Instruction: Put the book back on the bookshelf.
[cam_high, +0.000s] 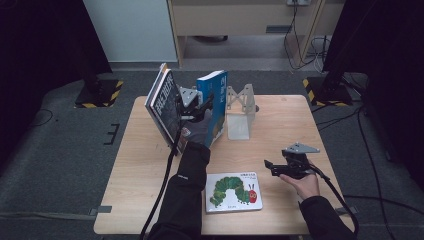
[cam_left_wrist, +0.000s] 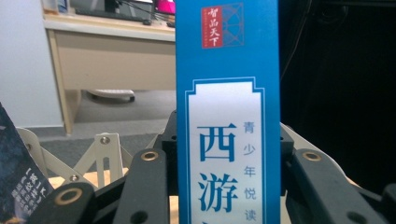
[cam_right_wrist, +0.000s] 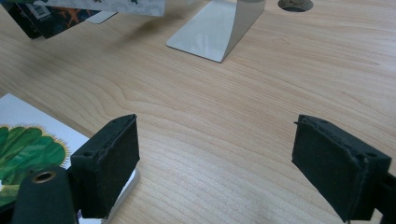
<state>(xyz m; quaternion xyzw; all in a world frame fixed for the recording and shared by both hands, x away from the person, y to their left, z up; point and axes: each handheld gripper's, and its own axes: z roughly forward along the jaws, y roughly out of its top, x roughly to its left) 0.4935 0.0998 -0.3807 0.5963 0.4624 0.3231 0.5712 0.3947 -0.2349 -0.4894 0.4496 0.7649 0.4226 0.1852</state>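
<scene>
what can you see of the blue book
The blue book is a thick hardback-looking volume with a blue cover and a white spine panel bearing blue Chinese characters and a red seal on top. It stands roughly upright on the table, beside the metal bookend. The left gripper has its jaws around the spine.

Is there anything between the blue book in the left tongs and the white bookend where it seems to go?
Nothing visible. The left tongs hold the blue book upright, close to the white bookend. The dark leaning books are on the other side.
</scene>
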